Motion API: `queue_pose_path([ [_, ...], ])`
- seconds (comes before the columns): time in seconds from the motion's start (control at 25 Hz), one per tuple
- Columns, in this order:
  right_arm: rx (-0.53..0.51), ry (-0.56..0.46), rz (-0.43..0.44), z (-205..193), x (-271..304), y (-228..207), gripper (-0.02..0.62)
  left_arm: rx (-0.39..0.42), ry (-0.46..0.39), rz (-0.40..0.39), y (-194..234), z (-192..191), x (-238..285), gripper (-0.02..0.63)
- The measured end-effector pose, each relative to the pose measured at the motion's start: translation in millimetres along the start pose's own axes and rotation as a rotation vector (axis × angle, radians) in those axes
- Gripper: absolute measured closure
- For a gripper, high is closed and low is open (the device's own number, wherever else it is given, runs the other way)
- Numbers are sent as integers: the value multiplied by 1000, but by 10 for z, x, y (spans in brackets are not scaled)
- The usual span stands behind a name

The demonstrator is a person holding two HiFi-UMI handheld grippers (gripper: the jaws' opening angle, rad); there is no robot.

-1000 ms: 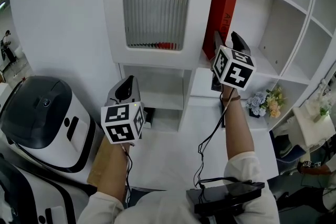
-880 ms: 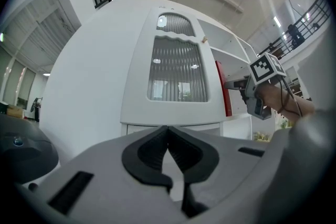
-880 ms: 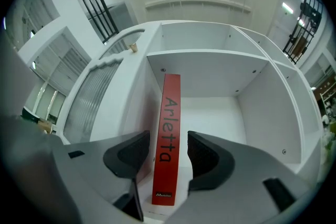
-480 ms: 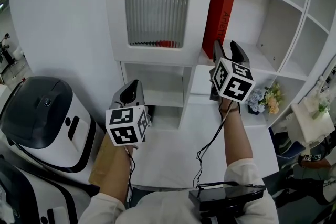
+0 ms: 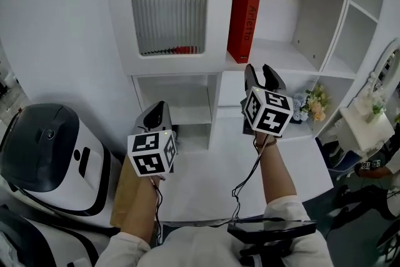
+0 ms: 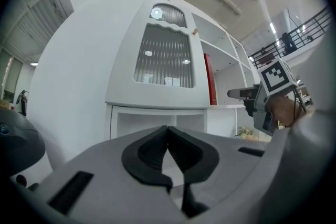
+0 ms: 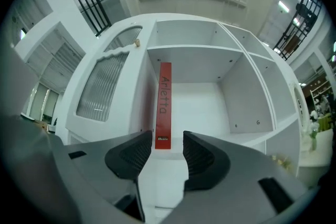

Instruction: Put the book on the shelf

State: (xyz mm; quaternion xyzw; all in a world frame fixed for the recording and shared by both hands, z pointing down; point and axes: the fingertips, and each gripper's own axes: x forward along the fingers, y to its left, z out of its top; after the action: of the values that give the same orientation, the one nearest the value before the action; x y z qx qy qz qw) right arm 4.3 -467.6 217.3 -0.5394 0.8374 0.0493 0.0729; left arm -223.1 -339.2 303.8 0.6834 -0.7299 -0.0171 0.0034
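Looks basically done here. Spotting the book [image 5: 244, 20] upright on the shelf [image 5: 284, 54], snug against the compartment's left wall, at 12 o'clock from the right claw [image 5: 260, 72]. Got that claw apart with nothing between the jaws, though just been closing a little, and clear of the book. Got the left claw [image 5: 156, 113] pinched together, empty, down at 8 o'clock. For a clean exit: pull straight back toward 6 o'clock, no sideways swing, so as not to clip the book.
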Motion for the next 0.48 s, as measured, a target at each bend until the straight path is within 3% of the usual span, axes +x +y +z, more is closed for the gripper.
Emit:
queue_pose_path([
  [0.48,-10,73,-100,-621,-417,-190,465,-6,19,-141,-369,-299,224,598],
])
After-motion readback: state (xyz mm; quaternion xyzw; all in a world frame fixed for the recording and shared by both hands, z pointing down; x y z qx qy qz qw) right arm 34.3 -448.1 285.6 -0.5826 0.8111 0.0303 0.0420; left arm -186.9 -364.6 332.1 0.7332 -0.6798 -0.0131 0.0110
